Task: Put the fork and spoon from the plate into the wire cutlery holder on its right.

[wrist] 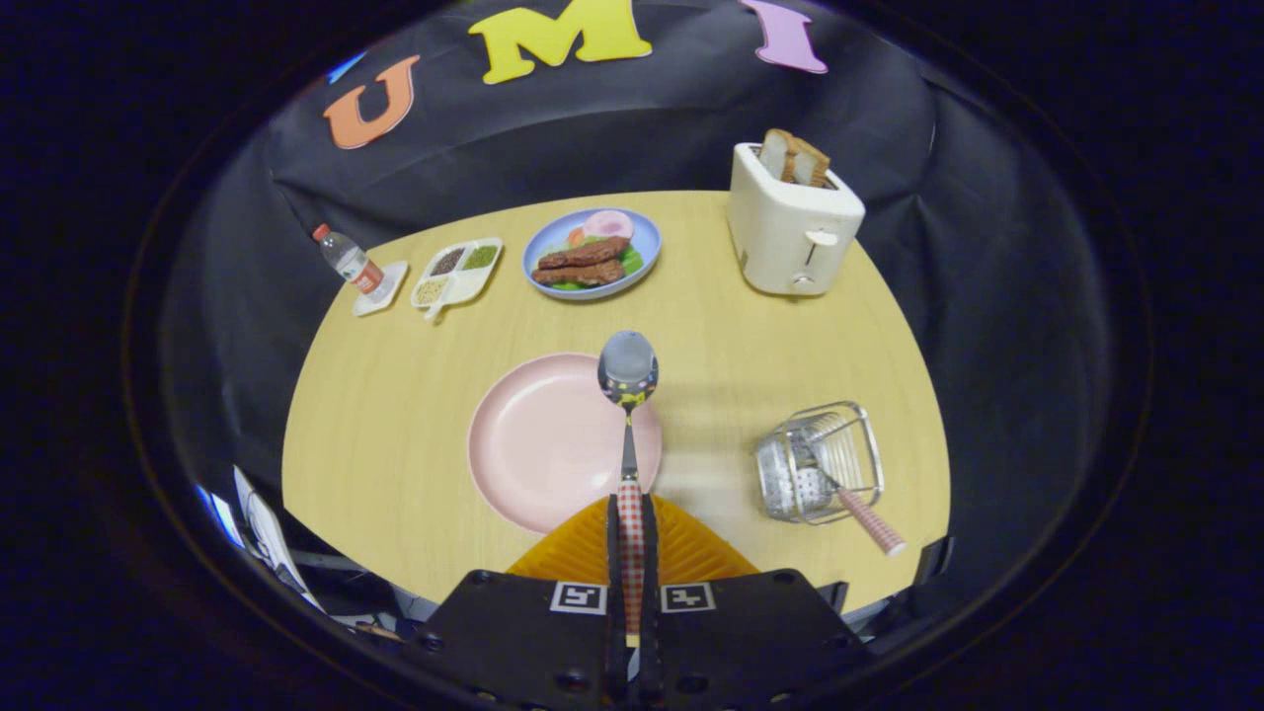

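My gripper (631,518) is shut on the red-checked handle of the spoon (628,395), held well above the table. The spoon points straight ahead of the fingers, and its shiny bowl hangs over the right rim of the empty pink plate (538,444). To the right of the plate stands the wire cutlery holder (820,462). A fork (869,521) with a matching red-checked handle leans in it, handle sticking out toward the table's front edge.
On the round wooden table (395,395), a white toaster (790,222) with bread stands at the back right. A blue plate of food (591,253), a divided snack tray (457,271) and a small bottle (348,261) line the back left.
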### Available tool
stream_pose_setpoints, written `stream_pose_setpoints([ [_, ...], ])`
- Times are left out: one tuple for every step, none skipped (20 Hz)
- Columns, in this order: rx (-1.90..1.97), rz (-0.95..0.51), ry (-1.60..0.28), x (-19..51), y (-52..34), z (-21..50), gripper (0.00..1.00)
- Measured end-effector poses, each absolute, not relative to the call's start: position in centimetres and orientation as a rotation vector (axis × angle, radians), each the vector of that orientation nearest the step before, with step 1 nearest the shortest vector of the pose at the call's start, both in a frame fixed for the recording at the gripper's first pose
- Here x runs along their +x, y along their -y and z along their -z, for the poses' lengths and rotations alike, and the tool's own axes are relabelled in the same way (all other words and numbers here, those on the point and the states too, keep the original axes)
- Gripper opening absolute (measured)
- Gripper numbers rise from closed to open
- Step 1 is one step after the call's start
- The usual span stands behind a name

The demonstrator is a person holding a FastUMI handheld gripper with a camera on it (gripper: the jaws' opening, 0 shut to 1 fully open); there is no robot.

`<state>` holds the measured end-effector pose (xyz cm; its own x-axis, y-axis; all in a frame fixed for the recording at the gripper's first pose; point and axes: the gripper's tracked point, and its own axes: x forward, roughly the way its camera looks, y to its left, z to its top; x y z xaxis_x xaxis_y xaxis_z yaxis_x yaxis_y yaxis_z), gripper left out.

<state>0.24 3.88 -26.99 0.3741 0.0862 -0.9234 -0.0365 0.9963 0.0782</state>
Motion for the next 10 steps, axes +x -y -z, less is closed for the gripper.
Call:
stream_pose_setpoints([
  [0.043, -0.071, -1.191, 0.3, -2.5, 26.0, 0.05],
  [0.029, -0.063, -1.197, 0.4, -0.9, 25.3, 0.05],
  [0.017, -0.057, -1.211, 0.4, 0.5, 24.7, 0.05],
  [0.01, -0.046, -1.24, -0.1, 1.8, 24.3, 0.05],
  [0.022, -0.038, -1.273, -0.6, 2.9, 24.0, 0.05],
  [0.032, -0.029, -1.311, -1.0, 3.8, 24.1, 0.05],
  [0.034, -0.024, -1.342, -1.4, 4.7, 24.3, 0.05],
  [0.026, -0.019, -1.371, -1.7, 5.7, 24.6, 0.05],
  [0.025, -0.016, -1.396, -2.0, 6.4, 24.6, 0.05],
  [0.024, -0.015, -1.425, -2.3, 7.0, 24.9, 0.05],
])
